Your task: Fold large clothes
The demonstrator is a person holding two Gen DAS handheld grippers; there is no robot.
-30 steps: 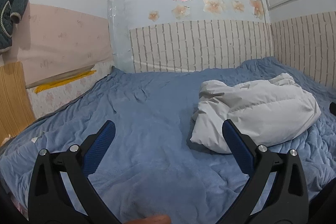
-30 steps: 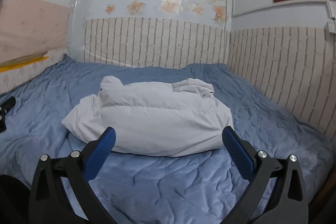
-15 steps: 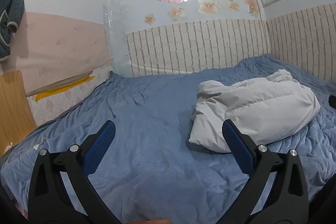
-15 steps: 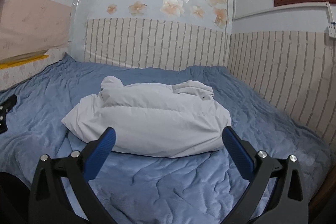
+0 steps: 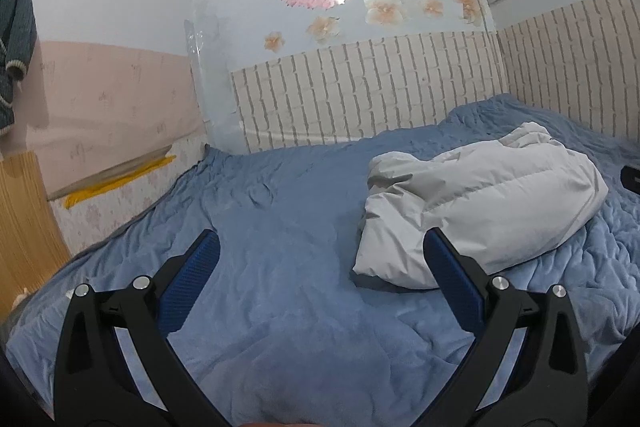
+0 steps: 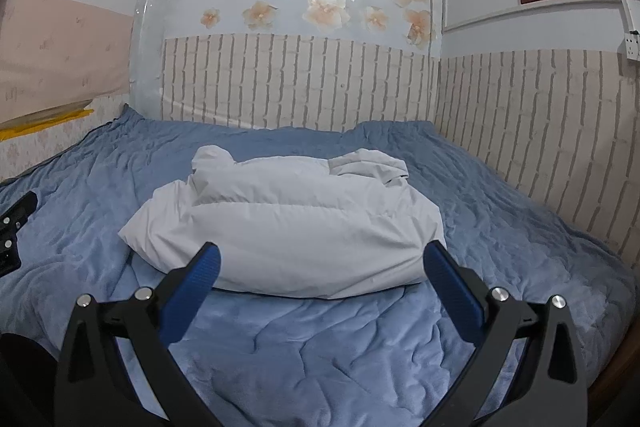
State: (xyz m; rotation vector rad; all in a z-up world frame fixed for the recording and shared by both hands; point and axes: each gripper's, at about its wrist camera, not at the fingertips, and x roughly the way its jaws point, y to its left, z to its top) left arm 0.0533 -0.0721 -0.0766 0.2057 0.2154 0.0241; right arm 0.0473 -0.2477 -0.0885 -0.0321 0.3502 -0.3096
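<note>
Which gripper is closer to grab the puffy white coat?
Probably the right gripper: the white coat lies straight ahead between its open jaws. The left gripper faces mostly bare blue blanket, with the coat off to its right.

You are holding the left tongs [image 5: 320,259] wide open, with both blue fingers [image 5: 188,287] spread far apart and nothing between them. You are holding the right tongs [image 6: 320,261] wide open too, its blue fingers [image 6: 452,287] well apart and gripping nothing. Both tongs are pointing forward, roughly level.
</note>
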